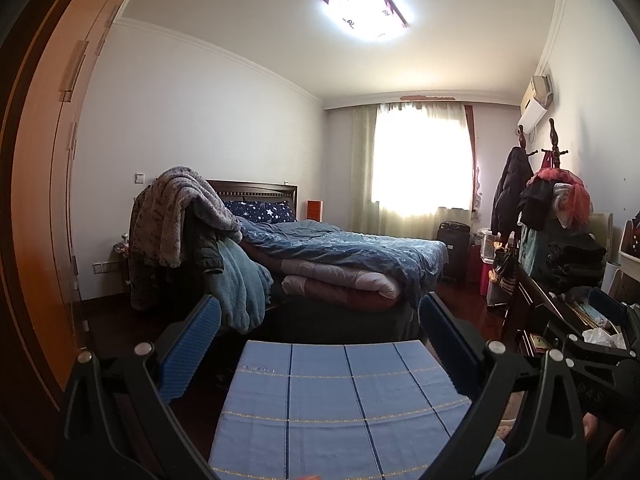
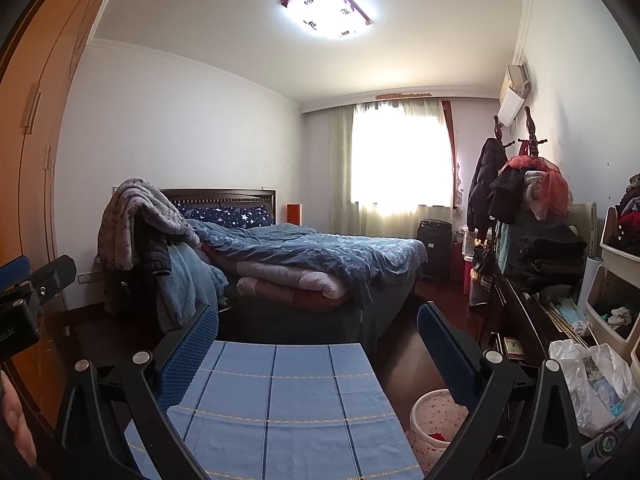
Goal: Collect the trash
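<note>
Both grippers point level across the bedroom toward the bed (image 2: 312, 256), above a small table under a blue checked cloth (image 2: 276, 408).

Trash candidates sit to the right, on a dark dresser (image 2: 520, 312): a crumpled clear plastic bag (image 2: 596, 384) at its near end, and a crumpled white tissue (image 1: 600, 336) seen in the left wrist view. A waste basket (image 2: 434, 420) with a pale patterned liner stands on the floor between table and dresser, low and right of the right gripper (image 2: 318, 328).

The bag lies right of and slightly below the right gripper's fingers, so the right hand is judged nearer; the left gripper (image 1: 320, 316) is further left. The bag has no clear long axis.

Fingers: on both grippers the blue pads (image 2: 190, 352) stand wide apart, nothing between them, touching nothing. The left gripper's body also shows at the left edge of the right wrist view.
</note>
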`<state>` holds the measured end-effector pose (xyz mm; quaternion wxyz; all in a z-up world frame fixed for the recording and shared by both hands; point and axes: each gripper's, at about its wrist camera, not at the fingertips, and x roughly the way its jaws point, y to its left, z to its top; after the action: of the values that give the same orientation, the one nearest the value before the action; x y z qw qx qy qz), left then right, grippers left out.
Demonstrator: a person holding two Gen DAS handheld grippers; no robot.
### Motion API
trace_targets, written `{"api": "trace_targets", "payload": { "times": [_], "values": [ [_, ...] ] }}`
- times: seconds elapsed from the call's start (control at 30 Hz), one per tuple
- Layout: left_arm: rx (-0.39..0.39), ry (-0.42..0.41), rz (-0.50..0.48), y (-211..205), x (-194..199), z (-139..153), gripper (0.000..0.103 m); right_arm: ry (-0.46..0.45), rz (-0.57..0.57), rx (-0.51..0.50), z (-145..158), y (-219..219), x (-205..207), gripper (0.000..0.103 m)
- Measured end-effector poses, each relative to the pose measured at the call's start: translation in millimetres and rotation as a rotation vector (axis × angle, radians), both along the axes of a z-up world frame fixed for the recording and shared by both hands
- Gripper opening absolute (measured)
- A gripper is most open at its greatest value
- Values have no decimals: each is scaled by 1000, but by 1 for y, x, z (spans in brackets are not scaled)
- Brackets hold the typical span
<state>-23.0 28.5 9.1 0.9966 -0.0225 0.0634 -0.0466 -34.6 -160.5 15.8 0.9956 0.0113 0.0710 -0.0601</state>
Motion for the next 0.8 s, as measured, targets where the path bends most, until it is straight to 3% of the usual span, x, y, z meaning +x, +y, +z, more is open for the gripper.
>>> {"api": "trace_targets", "payload": {
  "times": [0.8],
  "values": [
    [13, -13, -29, -6, 8, -4, 100, 45, -20, -3, -13, -8, 17, 99]
  ]
}}
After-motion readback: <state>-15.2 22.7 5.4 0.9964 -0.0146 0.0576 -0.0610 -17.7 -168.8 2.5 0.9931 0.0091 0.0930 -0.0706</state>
